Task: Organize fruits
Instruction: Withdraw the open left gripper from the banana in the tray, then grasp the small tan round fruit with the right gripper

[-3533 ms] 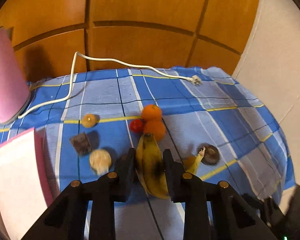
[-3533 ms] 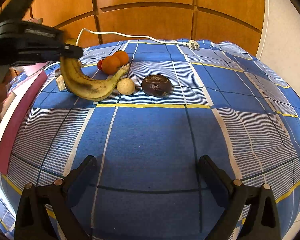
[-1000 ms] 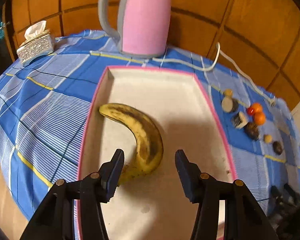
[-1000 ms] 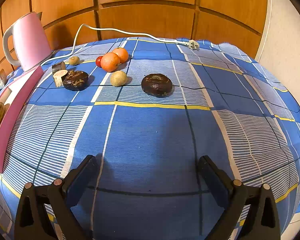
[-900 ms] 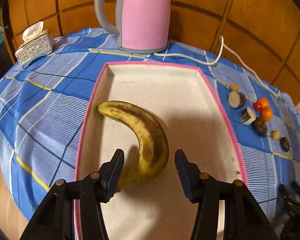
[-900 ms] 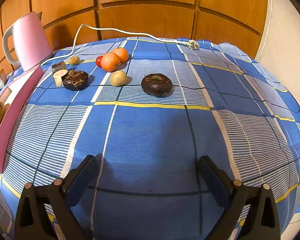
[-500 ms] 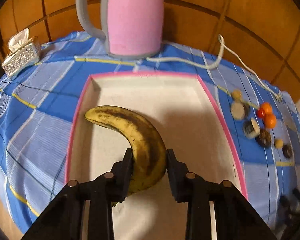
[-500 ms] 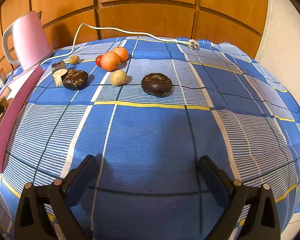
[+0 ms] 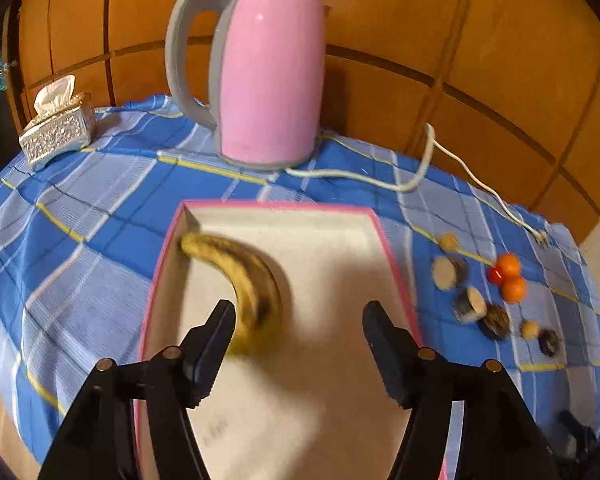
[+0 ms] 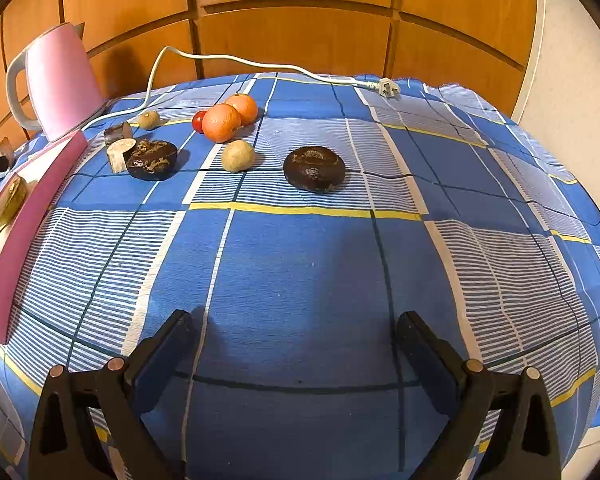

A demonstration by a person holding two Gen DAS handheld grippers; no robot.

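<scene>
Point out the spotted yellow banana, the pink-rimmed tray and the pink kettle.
spotted yellow banana [image 9: 244, 276], left wrist view, middle of its curve
pink-rimmed tray [image 9: 276, 205], left wrist view, far rim
pink kettle [image 9: 272, 76], left wrist view, body

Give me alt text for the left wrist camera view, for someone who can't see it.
An open left gripper, its jaws just having opened, hangs over a pink-rimmed tray where a spotted banana lies free. Behind the tray stands a pink kettle on a blue checked tablecloth, with a tissue box at left and small fruits at right.
</scene>
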